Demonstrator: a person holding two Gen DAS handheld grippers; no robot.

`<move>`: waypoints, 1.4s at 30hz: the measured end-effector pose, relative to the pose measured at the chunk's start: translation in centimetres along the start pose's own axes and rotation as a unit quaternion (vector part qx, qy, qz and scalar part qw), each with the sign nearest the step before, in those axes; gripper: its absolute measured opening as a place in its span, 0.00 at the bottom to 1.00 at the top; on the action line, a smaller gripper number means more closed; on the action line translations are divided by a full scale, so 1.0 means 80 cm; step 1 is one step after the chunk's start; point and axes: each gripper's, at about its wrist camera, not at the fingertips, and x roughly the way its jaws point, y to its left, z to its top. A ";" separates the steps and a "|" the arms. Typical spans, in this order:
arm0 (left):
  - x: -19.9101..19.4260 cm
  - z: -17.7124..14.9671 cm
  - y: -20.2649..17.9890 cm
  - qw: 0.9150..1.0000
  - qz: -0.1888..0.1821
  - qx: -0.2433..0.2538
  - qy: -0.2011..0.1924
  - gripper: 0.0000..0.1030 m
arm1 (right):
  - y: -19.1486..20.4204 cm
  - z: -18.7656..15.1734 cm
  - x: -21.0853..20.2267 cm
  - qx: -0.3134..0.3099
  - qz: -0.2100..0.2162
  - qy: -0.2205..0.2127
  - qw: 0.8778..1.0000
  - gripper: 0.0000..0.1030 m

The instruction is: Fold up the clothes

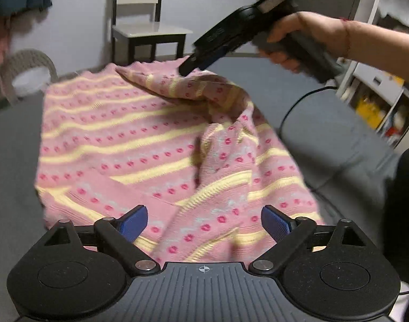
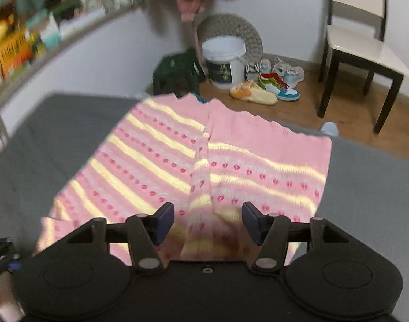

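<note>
Both tools stand with jaws spread: the left gripper (image 1: 204, 224) hovers empty over the near hem, and the right gripper (image 2: 208, 221) is likewise released above a raised ridge of cloth. The sweater (image 1: 118, 145) lies spread on the grey bed (image 1: 325, 123), its far right part bunched into a soft hump. Judged from this, the fold goes best if each tool pinches one layer only at an edge, lifts low and lays it flat. The knit is pink, ribbed, with yellow stripes and red dots; it looks limp and stretchy.
</note>
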 end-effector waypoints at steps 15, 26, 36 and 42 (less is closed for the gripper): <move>-0.003 -0.015 -0.004 0.999 -0.024 0.006 0.033 0.13 | 0.005 0.021 0.051 0.000 -0.002 0.068 0.998 0.38; -0.063 -0.025 -0.010 0.999 -0.020 -0.003 -0.040 0.08 | -0.008 0.035 0.045 0.057 0.002 0.040 0.998 0.02; -0.104 -0.056 -0.005 0.998 0.007 -0.051 -0.026 0.08 | 0.038 0.087 0.067 0.058 -0.058 0.021 0.996 0.35; -0.098 -0.061 -0.005 0.998 0.001 -0.067 -0.019 0.08 | 0.061 0.092 0.113 0.017 -0.111 0.048 0.992 0.38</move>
